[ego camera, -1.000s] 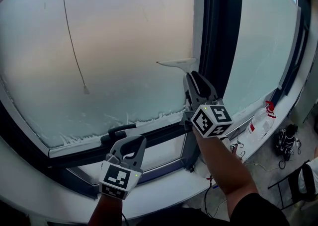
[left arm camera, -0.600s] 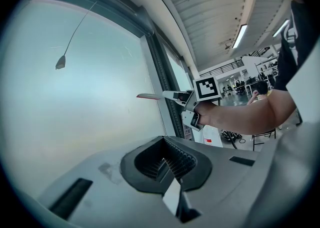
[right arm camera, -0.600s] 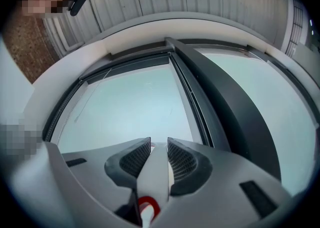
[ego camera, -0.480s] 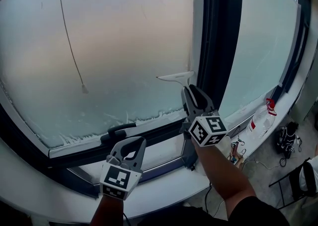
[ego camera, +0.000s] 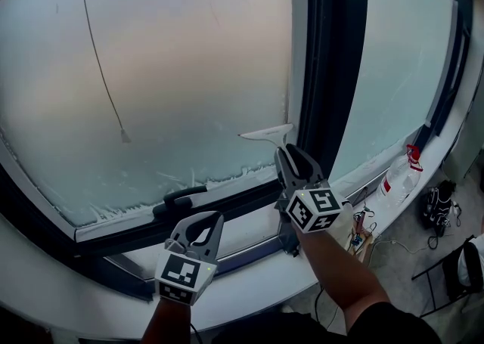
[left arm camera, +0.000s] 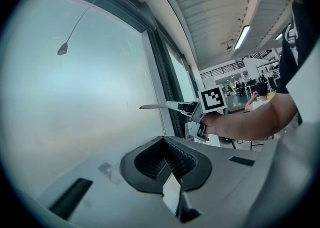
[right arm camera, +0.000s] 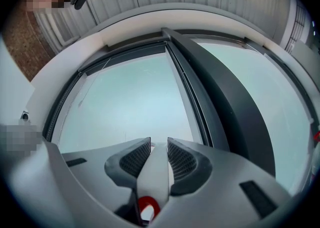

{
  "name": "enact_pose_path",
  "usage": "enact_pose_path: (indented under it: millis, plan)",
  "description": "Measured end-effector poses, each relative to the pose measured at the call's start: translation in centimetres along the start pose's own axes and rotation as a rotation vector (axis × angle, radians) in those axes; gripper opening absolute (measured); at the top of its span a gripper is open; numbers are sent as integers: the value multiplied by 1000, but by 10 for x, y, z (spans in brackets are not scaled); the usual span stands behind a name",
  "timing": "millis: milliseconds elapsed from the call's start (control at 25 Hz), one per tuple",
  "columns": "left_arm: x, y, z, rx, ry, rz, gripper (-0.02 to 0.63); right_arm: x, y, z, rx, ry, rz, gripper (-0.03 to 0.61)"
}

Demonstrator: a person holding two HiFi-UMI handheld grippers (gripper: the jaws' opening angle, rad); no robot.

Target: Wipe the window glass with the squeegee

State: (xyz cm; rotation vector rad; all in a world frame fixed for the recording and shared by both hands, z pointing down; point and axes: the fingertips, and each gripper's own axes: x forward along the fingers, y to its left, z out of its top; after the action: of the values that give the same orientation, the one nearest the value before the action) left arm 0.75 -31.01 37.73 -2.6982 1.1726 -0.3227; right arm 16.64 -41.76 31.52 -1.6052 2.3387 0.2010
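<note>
The right gripper (ego camera: 292,156) holds the white plastic squeegee (ego camera: 266,135) by its handle. In the right gripper view the ribbed fingers (right arm camera: 133,158) press on either side of the pale handle (right arm camera: 155,172), whose red-ringed end shows below them. The blade lies flat against the large frosted window glass (ego camera: 166,70), low down at the pane's right edge, just beside the dark vertical frame post (ego camera: 329,55) and a little above the bottom rail.

The left gripper (ego camera: 203,220) hangs lower, near the black window handle (ego camera: 180,200) on the bottom rail and apart from it. Its fingers (left arm camera: 186,158) are drawn together with nothing between them.

Judging by the blade's place, a downward pass along the right margin looks nearly finished, with only the short strip above the rail left in that lane. The glass looks evenly hazy, so the pictures do not show which lanes are already wiped. A ragged white fringe (ego camera: 227,180) runs along the bottom edge and probably still needs clearing. The narrower pane (ego camera: 393,55) beyond the post looks just as cloudy.
</note>
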Motion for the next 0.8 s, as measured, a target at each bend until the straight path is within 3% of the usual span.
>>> enact_pose_path:
  millis: [800]
  plan:
    - [0, 3, -11, -13, 24, 4, 0, -18, -7, -70, 18, 124, -27, 92]
